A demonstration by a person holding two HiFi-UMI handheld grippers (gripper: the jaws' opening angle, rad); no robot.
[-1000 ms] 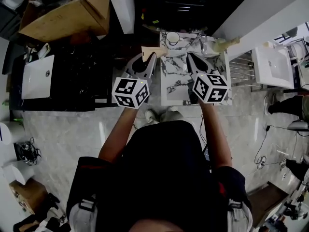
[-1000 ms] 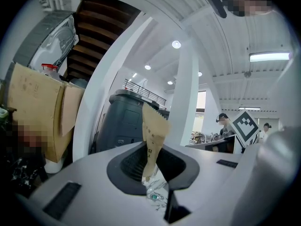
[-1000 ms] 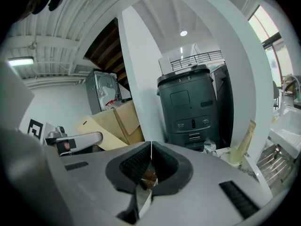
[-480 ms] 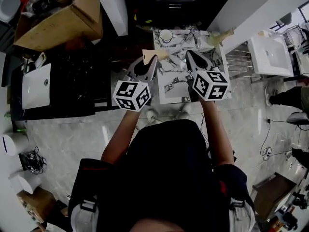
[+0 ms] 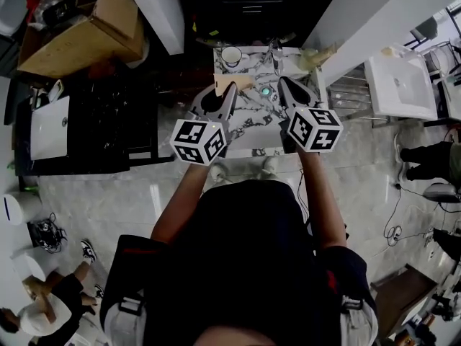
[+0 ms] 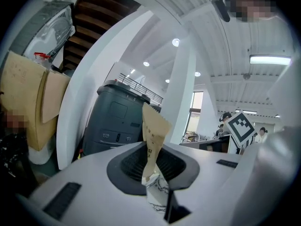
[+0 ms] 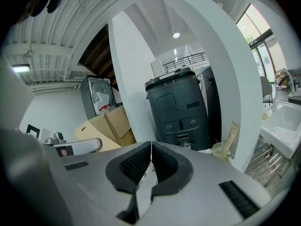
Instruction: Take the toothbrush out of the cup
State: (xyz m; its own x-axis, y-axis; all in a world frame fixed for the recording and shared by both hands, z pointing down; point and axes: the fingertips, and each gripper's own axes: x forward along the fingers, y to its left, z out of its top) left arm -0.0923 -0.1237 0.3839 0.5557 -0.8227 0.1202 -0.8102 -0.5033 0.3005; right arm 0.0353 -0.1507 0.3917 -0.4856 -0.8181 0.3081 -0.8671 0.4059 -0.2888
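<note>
Left gripper (image 6: 151, 171): clamped on paper packet (image 6: 153, 128), upright | Right gripper (image 7: 151, 149): jaws together, empty, probably kept free for the cup (image 5: 231, 55) | Cup: on table (image 5: 248, 132), well apart from both

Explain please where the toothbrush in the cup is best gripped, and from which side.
Probably its upper part: the toothbrush stands well above the rim of the cup and leans slightly right. Come from the near side with jaws across it, then lift along the lean. The right gripper is shut and empty, so it fits; the left gripper holds a paper packet.
</note>
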